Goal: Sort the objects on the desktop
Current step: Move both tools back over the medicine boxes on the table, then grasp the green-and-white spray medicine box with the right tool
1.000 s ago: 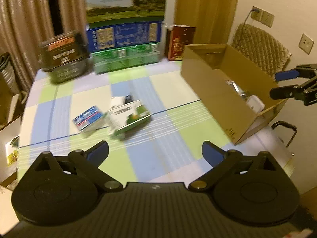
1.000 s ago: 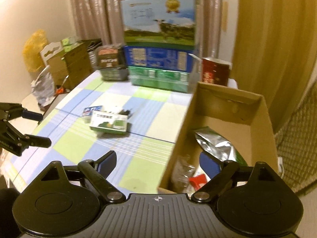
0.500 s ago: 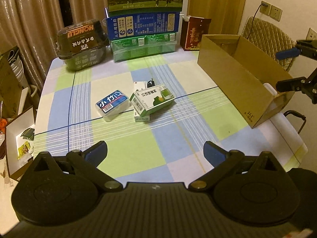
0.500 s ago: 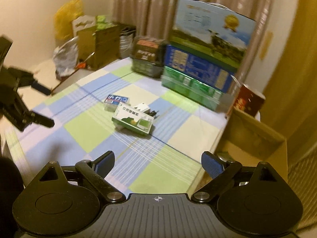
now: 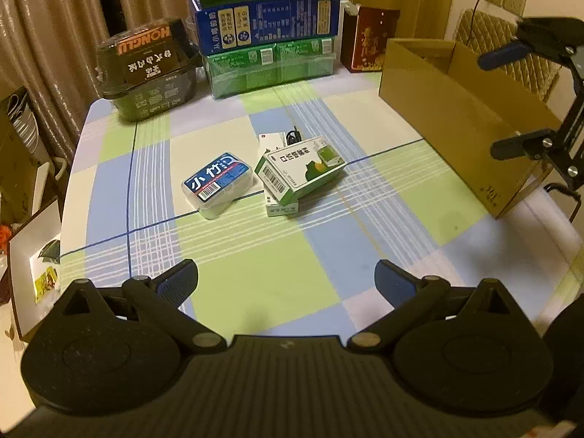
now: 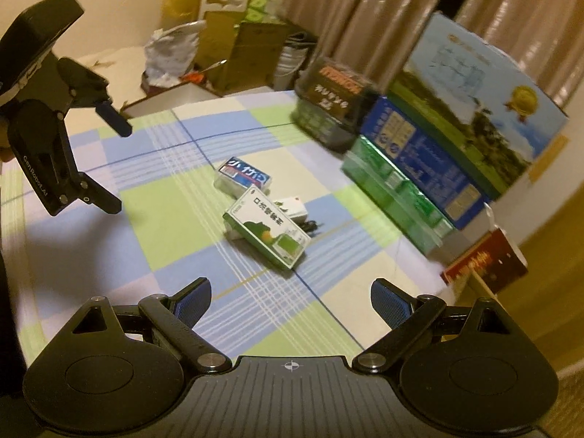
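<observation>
A: In the left wrist view the left gripper (image 5: pixel 286 279) hangs above the near side of the table (image 5: pixel 255 284), jaws spread wide and nothing between them. The green box (image 5: pixel 301 168) is my landmark: it lies tilted in the middle, leaning on a thin white box (image 5: pixel 281 208). Just left of the green box is the clear case with the blue label (image 5: pixel 218 182). Behind the green box a small black thing (image 5: pixel 293 135) shows, too small to name. Far right of the green box stands the cardboard box (image 5: pixel 452 109), and the right gripper (image 5: pixel 500 102) hovers over its near end, also spread wide and empty.

B: And in the right wrist view?

A: The right gripper (image 6: pixel 291 301) is wide and empty, pointing toward the green box (image 6: pixel 268 231). The clear case (image 6: pixel 242 177) touches its far end, and the left gripper (image 6: pixel 115 168) hovers well left of it.

B: What do you advise for the next pick?

A: I judge the green box is first, because it is on top. Come down over its narrow sides and lift straight, so the white box under it does not slide.

B: What can you not see?

A: The inside of the cardboard box is hidden by its wall, and this view is blurred at the far stack
</observation>
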Tool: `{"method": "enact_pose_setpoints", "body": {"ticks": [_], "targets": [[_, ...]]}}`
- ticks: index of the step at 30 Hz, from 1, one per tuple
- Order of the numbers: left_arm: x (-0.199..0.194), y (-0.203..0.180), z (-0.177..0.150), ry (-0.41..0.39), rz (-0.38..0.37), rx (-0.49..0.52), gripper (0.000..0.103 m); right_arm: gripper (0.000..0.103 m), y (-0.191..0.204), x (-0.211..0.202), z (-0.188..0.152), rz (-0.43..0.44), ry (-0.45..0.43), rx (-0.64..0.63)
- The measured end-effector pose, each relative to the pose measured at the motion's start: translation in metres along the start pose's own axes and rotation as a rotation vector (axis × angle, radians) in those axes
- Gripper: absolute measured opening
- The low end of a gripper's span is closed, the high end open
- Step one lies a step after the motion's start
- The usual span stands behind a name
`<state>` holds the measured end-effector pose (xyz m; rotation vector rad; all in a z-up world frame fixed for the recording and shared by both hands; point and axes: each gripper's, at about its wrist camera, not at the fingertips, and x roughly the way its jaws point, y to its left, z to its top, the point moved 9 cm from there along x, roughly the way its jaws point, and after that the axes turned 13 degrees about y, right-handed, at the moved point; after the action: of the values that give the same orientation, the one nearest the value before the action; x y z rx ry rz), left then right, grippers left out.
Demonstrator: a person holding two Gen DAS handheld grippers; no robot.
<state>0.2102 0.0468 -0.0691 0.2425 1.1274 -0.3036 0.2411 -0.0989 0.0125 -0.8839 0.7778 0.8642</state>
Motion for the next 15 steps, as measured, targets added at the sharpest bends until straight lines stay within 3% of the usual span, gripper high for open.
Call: {"method": "enact_pose_setpoints", "body": {"ticks": [15], "targets": [[0.054, 0.025, 0.021, 0.028, -0.003, 0.050, 0.101, 0.091, 0.009, 0.096, 0.045, -0.009, 0.031, -0.323]]}}
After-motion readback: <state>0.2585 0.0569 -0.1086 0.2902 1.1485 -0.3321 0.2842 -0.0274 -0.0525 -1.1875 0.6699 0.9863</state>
